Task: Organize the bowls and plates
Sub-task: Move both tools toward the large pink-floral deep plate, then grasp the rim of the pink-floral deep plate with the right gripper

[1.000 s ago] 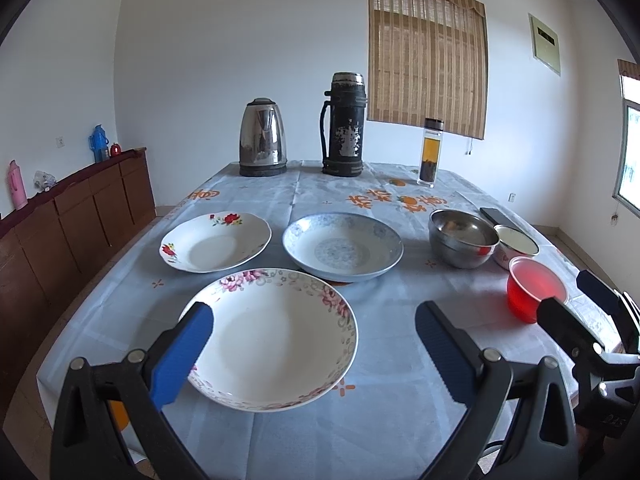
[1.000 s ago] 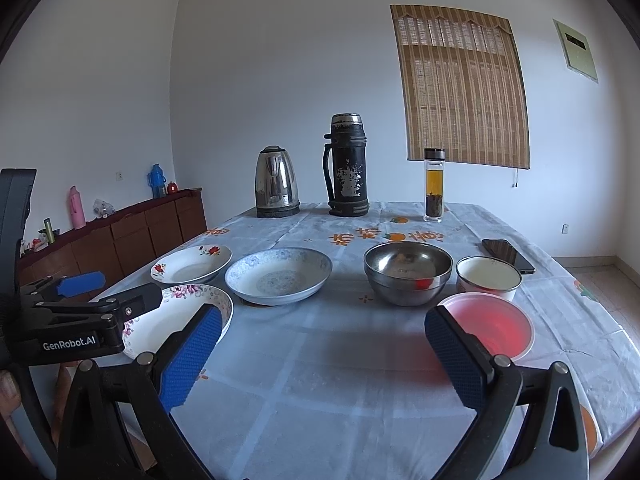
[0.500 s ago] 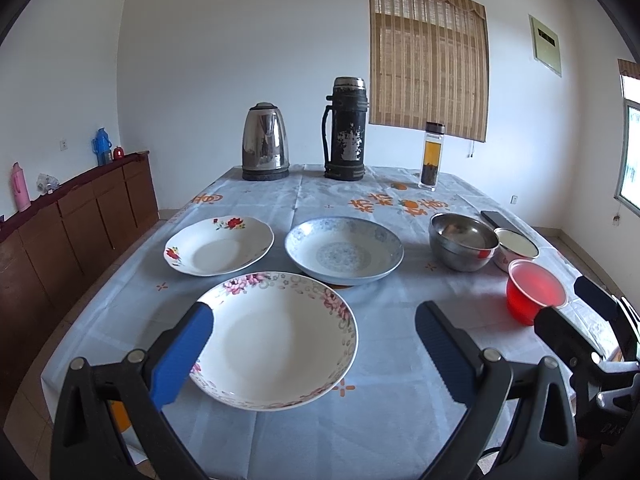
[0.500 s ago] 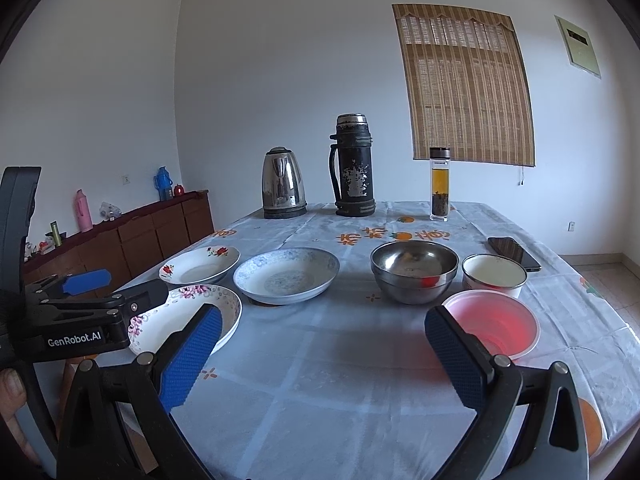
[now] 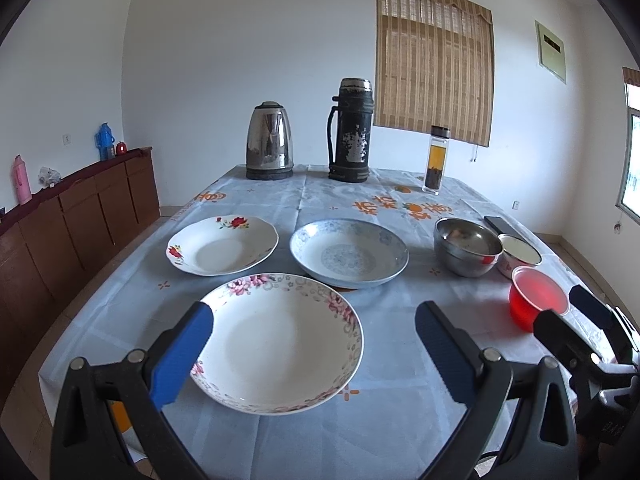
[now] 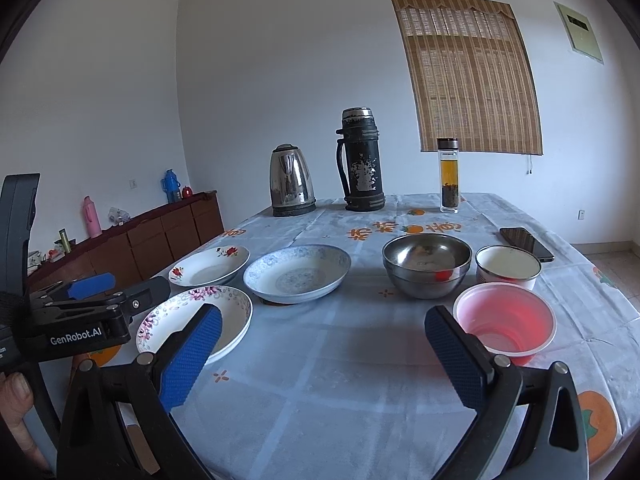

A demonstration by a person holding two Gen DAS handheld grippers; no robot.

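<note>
Both spread, nothing held: left gripper (image 5: 312, 344) before the pink-flowered plate (image 5: 280, 340), right gripper (image 6: 322, 350) beside the red plastic bowl (image 6: 506, 322). Probably glazed ceramic, rigid, slick, breakable; best pinched at the rim. Likely light, flexible plastic; gentle rim pinch.

3 plates (image 5: 276, 340), 3 bowls (image 5: 467, 246) unstacked

Kettle (image 5: 269, 147), flask (image 5: 351, 131), tea bottle (image 5: 436, 159) and phone (image 6: 526, 243) on the table

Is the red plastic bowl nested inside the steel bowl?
No, the red plastic bowl sits on the tablecloth by itself, nearer the camera than the steel bowl and apart from it.
</note>
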